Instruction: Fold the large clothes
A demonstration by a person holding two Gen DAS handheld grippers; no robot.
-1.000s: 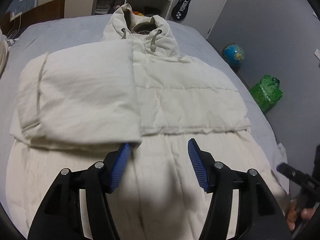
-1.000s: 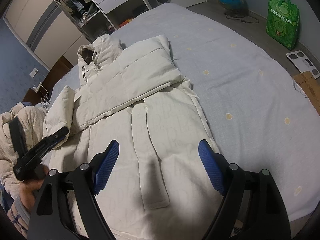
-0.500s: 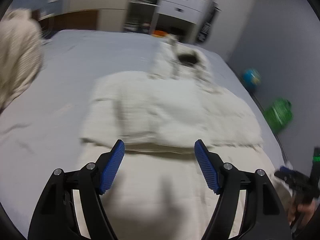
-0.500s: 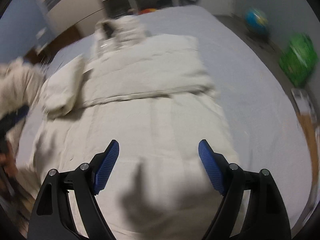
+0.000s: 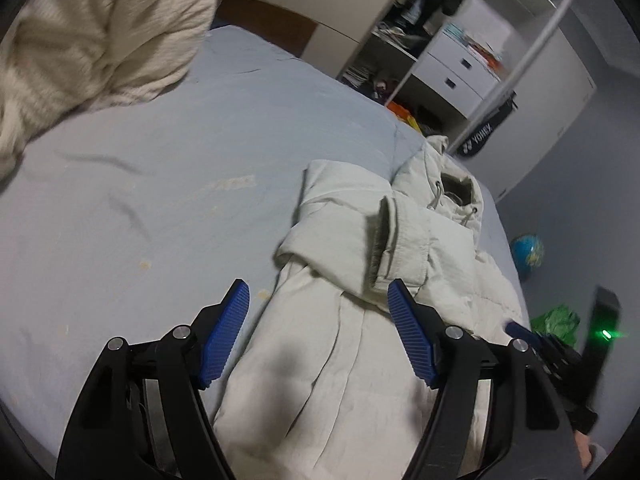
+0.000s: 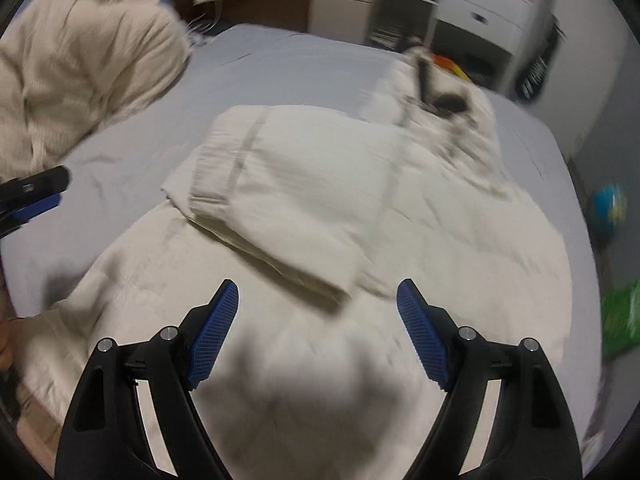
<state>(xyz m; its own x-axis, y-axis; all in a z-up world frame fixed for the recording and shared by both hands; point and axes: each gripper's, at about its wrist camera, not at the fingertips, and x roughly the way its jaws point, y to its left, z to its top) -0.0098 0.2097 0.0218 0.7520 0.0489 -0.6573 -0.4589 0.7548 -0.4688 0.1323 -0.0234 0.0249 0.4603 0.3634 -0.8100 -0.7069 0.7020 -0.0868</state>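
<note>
A cream hooded puffer jacket [image 5: 344, 360] lies flat on the grey-blue bed [image 5: 160, 160], both sleeves folded across its chest [image 5: 348, 216] and the hood [image 5: 452, 184] at the far end. My left gripper [image 5: 318, 292] hovers open over the jacket's left edge, below the folded sleeves, with nothing between its blue pads. My right gripper [image 6: 316, 292] hangs open over the jacket's [image 6: 320, 200] lower body, also empty. Each gripper shows at the edge of the other's view: the right gripper [image 5: 560, 348] at the right, the left gripper [image 6: 36, 192] at the left.
A cream knitted heap [image 5: 92, 40] lies on the bed at the far left. Behind the bed stand open shelves with white drawers [image 5: 460, 68] and a black racket bag [image 5: 480, 136]. A globe [image 5: 528, 252] and a green bag [image 5: 558, 320] sit on the floor to the right.
Both grippers have swept sideways toward the jacket's left side and rolled, so the views now look across the bed. The left jaws have widened a little. The jacket has not moved.
</note>
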